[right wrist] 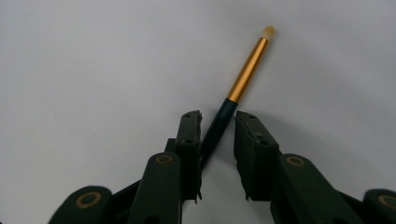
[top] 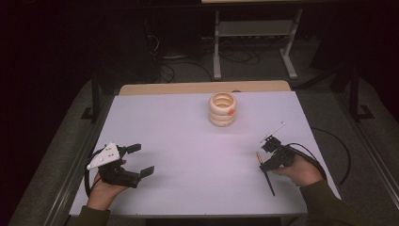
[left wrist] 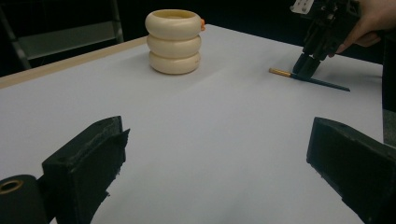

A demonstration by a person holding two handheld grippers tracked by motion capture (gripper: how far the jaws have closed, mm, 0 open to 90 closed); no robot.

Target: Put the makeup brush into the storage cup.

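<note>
Right hand-held gripper (right wrist: 218, 128): jaws straddle the brush (right wrist: 233, 95) lying flat on the counter (top: 188, 141), a gap left on one side, not clamped.
Left hand-held gripper (top: 141, 160): jaws wide apart, holding nothing.
Progress: probably early; brush not lifted.
Nearby: ringed cream holder (top: 222, 109) well apart, path clear.

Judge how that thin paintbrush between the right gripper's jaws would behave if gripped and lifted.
The paintbrush looks stiff: its dark handle and gold ferrule run straight. Being slim and round, it may roll or slip as the right gripper closes. It lies flat on the table, so the jaws must come very low.
</note>
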